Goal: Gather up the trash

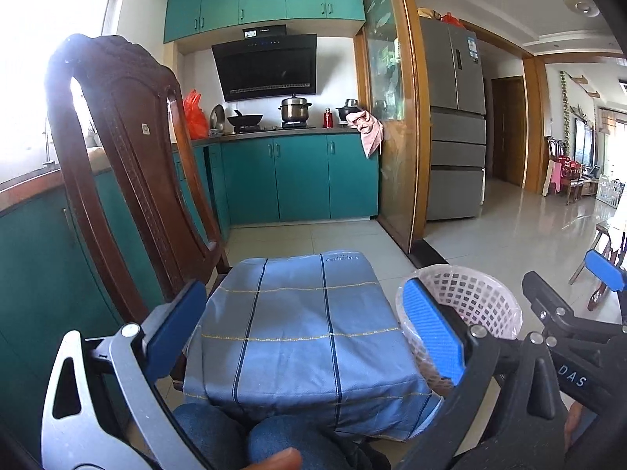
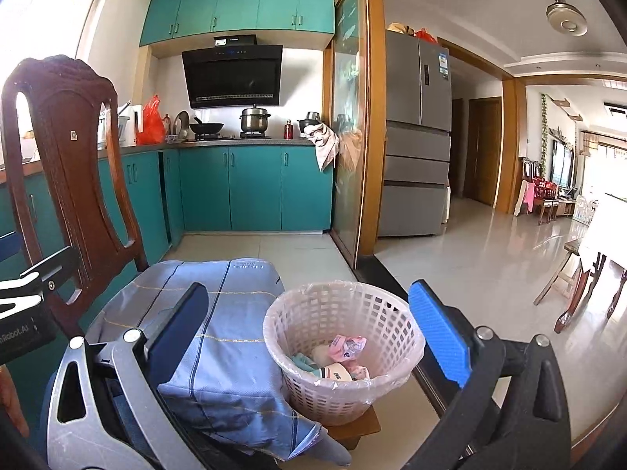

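A white mesh waste basket lined with a clear bag stands on a low wooden stool, to the right of a small table under a blue checked cloth. Inside it lie crumpled trash, a pink wrapper and some white and green pieces. My right gripper is open, raised in front of the basket with nothing between its fingers. My left gripper is open above the cloth, also empty. In the left wrist view the basket shows behind the right-hand finger, and the right gripper is at the far right.
A dark wooden chair stands at the left of the table. Teal cabinets line the back and left walls. A glass sliding door and a grey fridge are to the right. A person's knees in jeans are below.
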